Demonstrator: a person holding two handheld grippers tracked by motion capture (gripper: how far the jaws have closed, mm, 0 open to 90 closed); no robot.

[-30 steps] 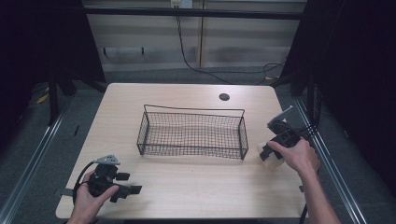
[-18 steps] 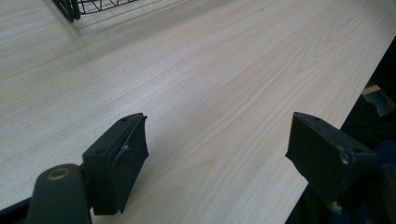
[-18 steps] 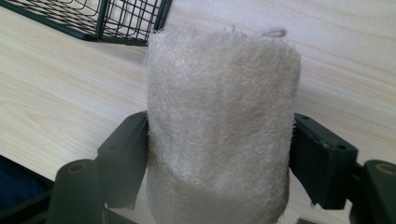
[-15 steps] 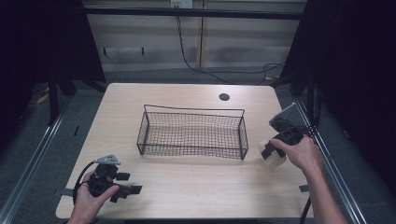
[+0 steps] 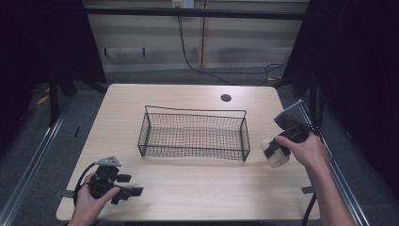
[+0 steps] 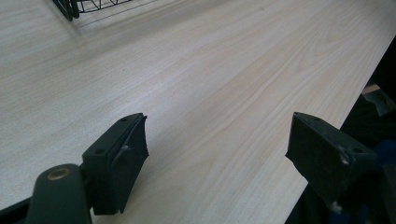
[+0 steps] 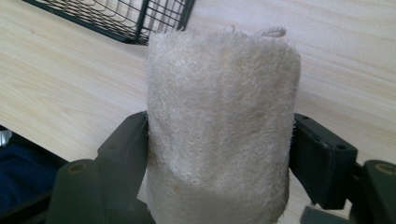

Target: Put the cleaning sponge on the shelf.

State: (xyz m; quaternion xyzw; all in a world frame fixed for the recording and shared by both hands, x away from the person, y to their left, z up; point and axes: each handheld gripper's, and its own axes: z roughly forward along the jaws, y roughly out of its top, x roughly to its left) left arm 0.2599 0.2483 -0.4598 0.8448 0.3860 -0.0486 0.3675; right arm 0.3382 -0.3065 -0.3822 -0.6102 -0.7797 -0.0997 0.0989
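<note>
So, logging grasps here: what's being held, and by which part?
Right gripper clamps the pale loofah-like roll across its lower sides; left gripper holds nothing.

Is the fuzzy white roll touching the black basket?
Apart. The high view shows bare table between the fuzzy roll, held in the right gripper, and the wire basket.

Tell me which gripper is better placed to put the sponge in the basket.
Right. The right gripper already clamps the sponge just beside the basket; the left gripper sits open near the table's front edge.
</note>
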